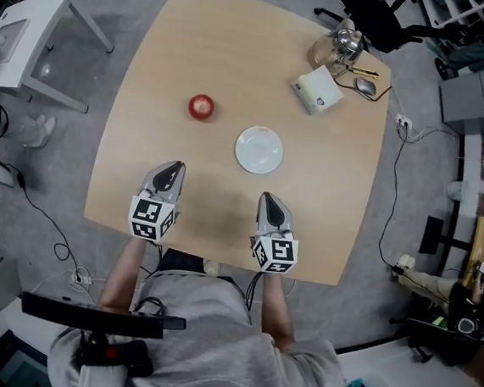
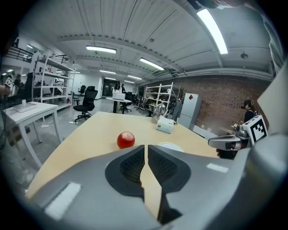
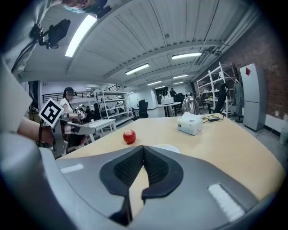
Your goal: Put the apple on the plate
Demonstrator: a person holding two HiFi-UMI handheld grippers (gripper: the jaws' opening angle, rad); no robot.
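Pointing across the table, the left gripper shows only a thin slit between its jaws, with nothing in it. The right gripper beside it is closed tip to tip and empty. The apple lies well ahead of the left gripper, and the white plate lies near, ahead of the right, apart from the apple.
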